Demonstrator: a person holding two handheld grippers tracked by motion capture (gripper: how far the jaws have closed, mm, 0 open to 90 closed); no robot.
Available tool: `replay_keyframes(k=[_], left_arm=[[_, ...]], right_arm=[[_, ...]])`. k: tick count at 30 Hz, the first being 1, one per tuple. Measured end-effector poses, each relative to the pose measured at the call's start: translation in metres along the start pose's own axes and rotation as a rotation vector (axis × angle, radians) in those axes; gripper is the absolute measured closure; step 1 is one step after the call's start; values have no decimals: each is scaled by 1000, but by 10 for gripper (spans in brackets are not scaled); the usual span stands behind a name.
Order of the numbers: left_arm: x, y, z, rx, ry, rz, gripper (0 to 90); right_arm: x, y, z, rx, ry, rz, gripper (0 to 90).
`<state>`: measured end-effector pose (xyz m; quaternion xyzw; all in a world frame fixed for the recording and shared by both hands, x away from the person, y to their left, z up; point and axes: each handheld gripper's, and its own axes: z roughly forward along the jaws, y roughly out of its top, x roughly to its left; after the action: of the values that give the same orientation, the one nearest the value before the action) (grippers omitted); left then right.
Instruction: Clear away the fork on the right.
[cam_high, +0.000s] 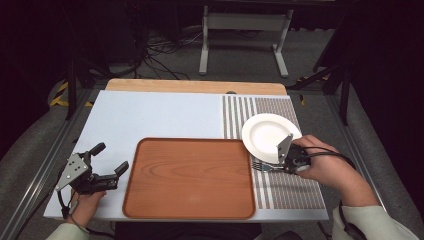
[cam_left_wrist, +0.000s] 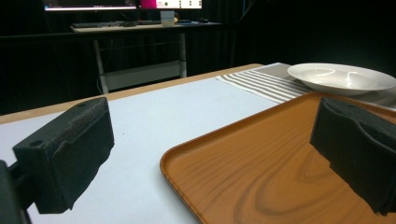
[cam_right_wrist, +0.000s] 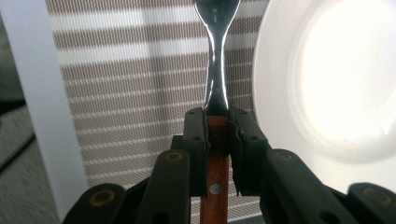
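Fork gripped by the right gripper, beside the white plate

Fork (cam_right_wrist: 215, 70) is the thing in hand: a metal fork with a wooden handle, clamped at the top of that handle between the two black fingers (cam_right_wrist: 196, 140) of the right gripper (cam_right_wrist: 217, 116). In the right gripper view the pads press on both sides of the wood, a rivet shows in the handle below them, and the shiny metal neck runs up and away from the grip toward the top edge. In the high view the right gripper (cam_high: 286, 162) sits in the person's right hand (cam_high: 325, 167) at the near right of the worktop (cam_high: 160, 115), and the tines point left toward the tray, over the striped placemat (cam_high: 285, 192). Whether the fork hangs clear of the mat or touches it cannot be told.

The white plate (cam_high: 267, 134) lies on the same placemat, just beside the fork and on its far side; in the right gripper view its rim (cam_right_wrist: 271, 93) runs close along the fork's neck without meeting it.

The wooden tray (cam_high: 190, 177) takes up the middle of the worktop, its right edge next to the placemat.

The left gripper (cam_high: 107, 162) rests at the near left, just left of the tray, held by the left hand (cam_high: 87, 202). Its fingers (cam_left_wrist: 70, 154) stand wide apart with nothing between them; in the left gripper view one pad is over the pale worktop and the other over the tray's near corner (cam_left_wrist: 187, 158).
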<state>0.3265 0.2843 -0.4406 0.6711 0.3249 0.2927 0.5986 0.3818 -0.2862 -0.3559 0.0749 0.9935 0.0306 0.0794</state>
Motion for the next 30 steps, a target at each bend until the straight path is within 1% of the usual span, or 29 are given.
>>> replay_keyframes(k=[1, 2, 3, 5, 6, 7, 9, 10, 11, 12, 13, 15, 19, 22, 24, 30], left_arm=[[0, 0, 0, -2, 1, 0, 2], [0, 0, 0, -3, 1, -1, 2], [0, 0, 0, -1, -1, 0, 2], [0, 0, 0, -1, 1, 0, 2], [0, 0, 0, 0, 1, 0, 2], [0, 0, 0, 0, 0, 1, 2], [0, 0, 0, -3, 1, 1, 2], [0, 0, 0, -4, 1, 0, 2], [0, 0, 0, -5, 2, 0, 2], [0, 0, -1, -6, 3, 0, 2], [0, 0, -1, -6, 3, -1, 2], [0, 0, 0, -4, 1, -1, 2], [0, 0, 0, -5, 2, 0, 2], [0, 0, 0, -4, 1, -2, 2], [0, 0, 0, -6, 2, -1, 2], [1, 0, -1, -6, 2, -4, 2]], right_arm=[[1, 4, -2, -37, -12, 22, 779], [1, 4, -2, -37, -12, 22, 779], [2, 8, -3, -44, -27, 51, 779], [3, 12, -5, -57, -42, 54, 779], [3, 12, -5, -57, -42, 54, 779], [4, 15, -7, -68, -38, 82, 779], [5, 20, -10, -87, -36, 112, 779], [5, 23, -11, -102, -20, 151, 779], [6, 24, -12, -119, -21, 175, 779], [6, 27, -13, -141, -22, 179, 779], [7, 29, -14, -152, -23, 205, 779], [6, 33, -14, -172, -13, 229, 779], [6, 45, -14, -211, -3, 292, 779], [6, 53, -13, -243, 10, 326, 779], [5, 59, -14, -255, 31, 355, 779], [5, 74, -13, -277, 45, 417, 779]])
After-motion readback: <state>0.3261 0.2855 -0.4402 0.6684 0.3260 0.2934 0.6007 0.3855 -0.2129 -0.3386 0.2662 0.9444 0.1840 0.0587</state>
